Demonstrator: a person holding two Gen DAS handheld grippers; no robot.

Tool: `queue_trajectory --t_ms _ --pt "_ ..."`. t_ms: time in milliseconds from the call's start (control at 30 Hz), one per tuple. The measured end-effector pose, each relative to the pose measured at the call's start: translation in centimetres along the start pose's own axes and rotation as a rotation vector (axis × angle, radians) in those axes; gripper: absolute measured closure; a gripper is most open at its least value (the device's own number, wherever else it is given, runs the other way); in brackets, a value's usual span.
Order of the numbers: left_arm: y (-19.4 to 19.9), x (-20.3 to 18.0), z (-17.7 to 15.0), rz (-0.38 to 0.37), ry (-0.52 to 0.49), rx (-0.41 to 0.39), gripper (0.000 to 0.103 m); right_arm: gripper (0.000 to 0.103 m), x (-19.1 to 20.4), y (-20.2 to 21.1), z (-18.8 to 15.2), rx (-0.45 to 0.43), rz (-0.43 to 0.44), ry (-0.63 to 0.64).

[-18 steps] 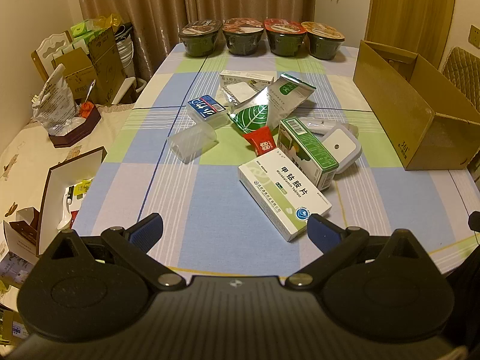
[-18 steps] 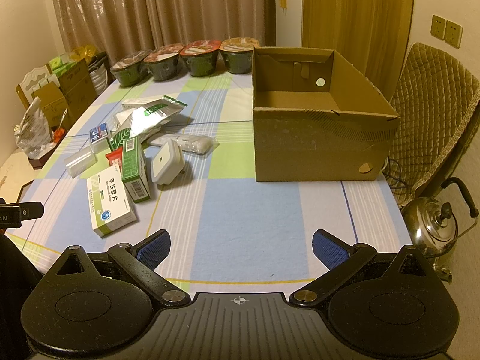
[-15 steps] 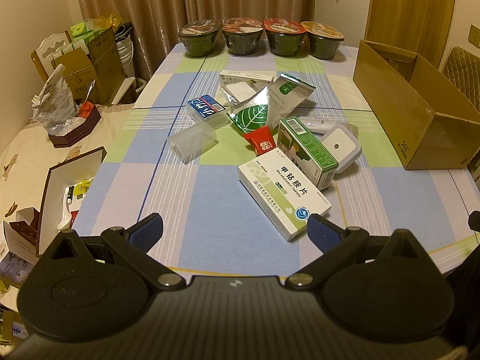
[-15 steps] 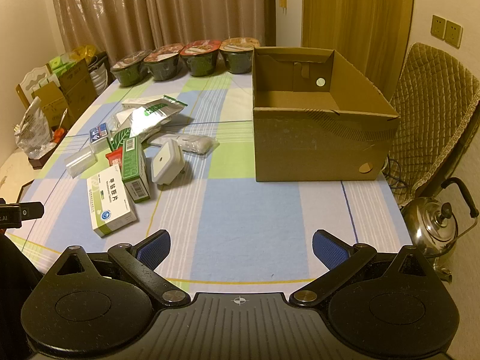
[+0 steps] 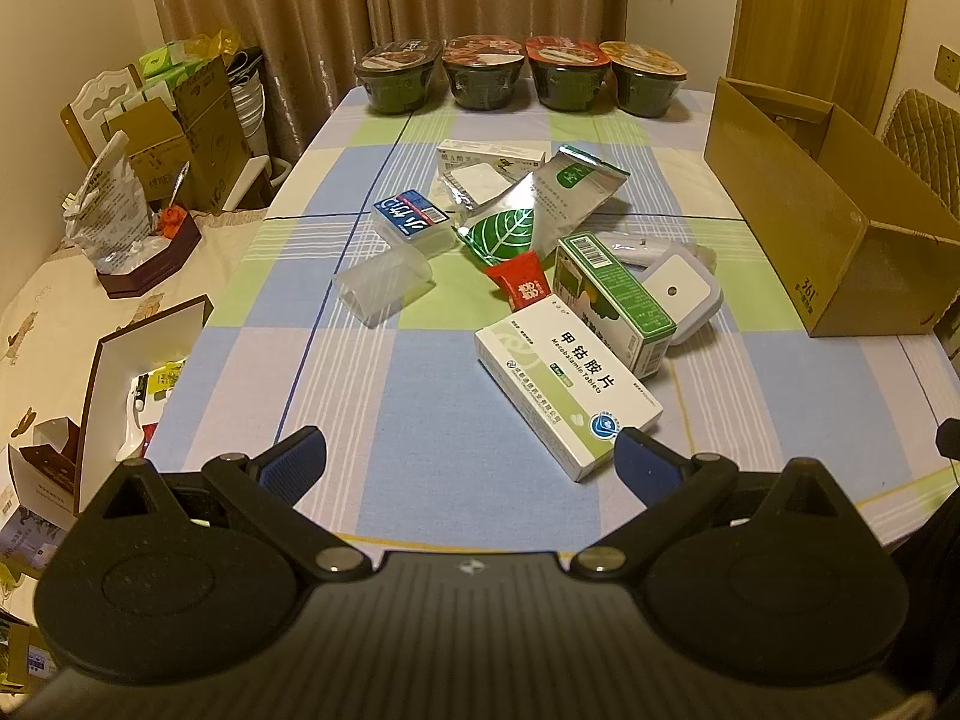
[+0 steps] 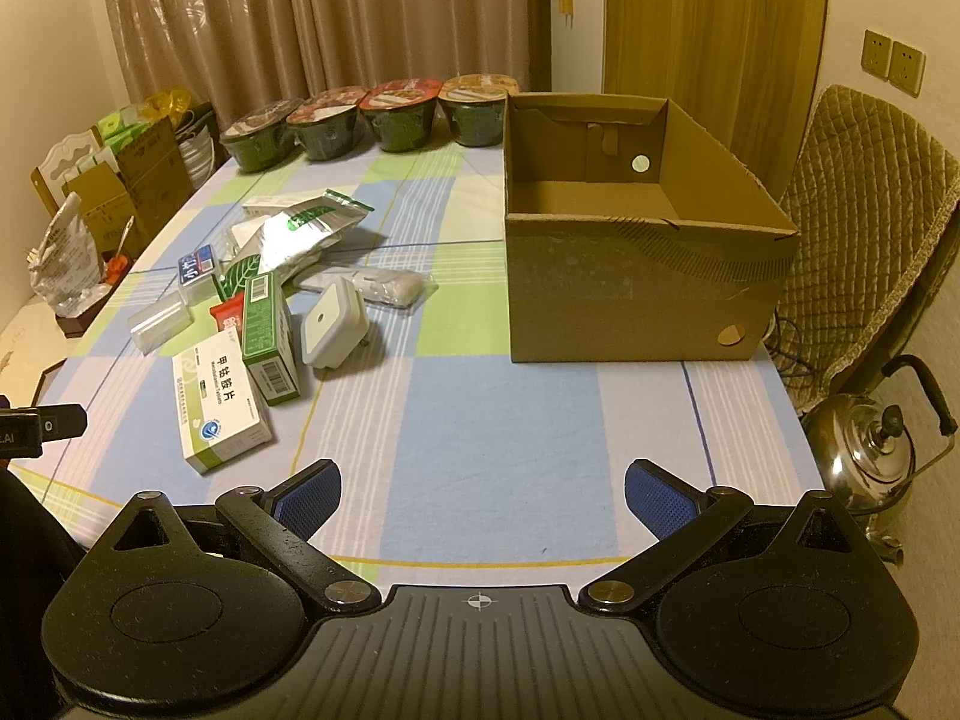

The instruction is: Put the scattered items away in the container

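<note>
— While I am hovering both tools over the near edge of the desk (image 6: 480, 420), what are you seeing of my jaws?

— Your left gripper (image 5: 468, 462) is standing with its jaws spread wide and nothing between them. Your right gripper (image 6: 483, 498) is doing the same, wide apart and holding nothing.

— What is lying nearest my left side?

— A white medicine box (image 5: 567, 387) is lying flat just beyond your left jaws, its near corner close to the blue fingertip (image 5: 645, 465). A green box (image 5: 612, 300) is leaning against its far edge, and a white square plug (image 5: 681, 291) is resting just beside that one on the right.

— And further out?

— A red sachet (image 5: 522, 287) is sitting touching the green box's left side. Beyond it a leaf-printed packet (image 5: 501, 231) is lying half under a silver pouch (image 5: 564, 195). To their left a clear plastic case (image 5: 384, 285) is lying apart from the pile, with a blue-labelled pack (image 5: 408, 215) just behind it.

— Where is the container?

— The cardboard box (image 6: 636, 294) is standing upright and open on the right part of the desk, well apart from the scattered things, and I am seeing nothing on its visible floor.

— At the far end?

— Four noodle bowls (image 5: 519, 78) are standing in a row along the far edge.
</note>
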State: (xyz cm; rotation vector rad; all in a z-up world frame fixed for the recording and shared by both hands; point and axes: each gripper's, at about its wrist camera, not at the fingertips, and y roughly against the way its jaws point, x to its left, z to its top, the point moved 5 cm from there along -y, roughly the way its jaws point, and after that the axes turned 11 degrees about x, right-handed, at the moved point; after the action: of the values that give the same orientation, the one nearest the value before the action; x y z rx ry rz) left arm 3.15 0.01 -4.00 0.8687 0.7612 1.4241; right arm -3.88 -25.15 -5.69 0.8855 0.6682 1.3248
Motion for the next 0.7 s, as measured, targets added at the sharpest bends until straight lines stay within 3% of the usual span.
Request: queue_trajectory --t_ms 200,333,500,700 --pt "-0.3 0.0 -0.1 0.017 -0.017 0.016 0.003 0.0 0.4 -0.4 -0.2 -0.005 0.011 0.015" --pt "-0.3 0.1 0.0 0.012 -0.028 0.031 0.003 0.0 1.3 -0.6 0.2 -0.012 0.066 0.042" --pt "-0.4 0.7 0.2 -0.026 -0.019 0.054 0.003 0.0 3.6 -1.7 1.0 -0.006 0.141 0.12" --pt "-1.0 1.7 1.5 -0.018 -0.056 0.062 0.003 0.0 7.0 -3.7 2.5 0.001 0.158 0.228"
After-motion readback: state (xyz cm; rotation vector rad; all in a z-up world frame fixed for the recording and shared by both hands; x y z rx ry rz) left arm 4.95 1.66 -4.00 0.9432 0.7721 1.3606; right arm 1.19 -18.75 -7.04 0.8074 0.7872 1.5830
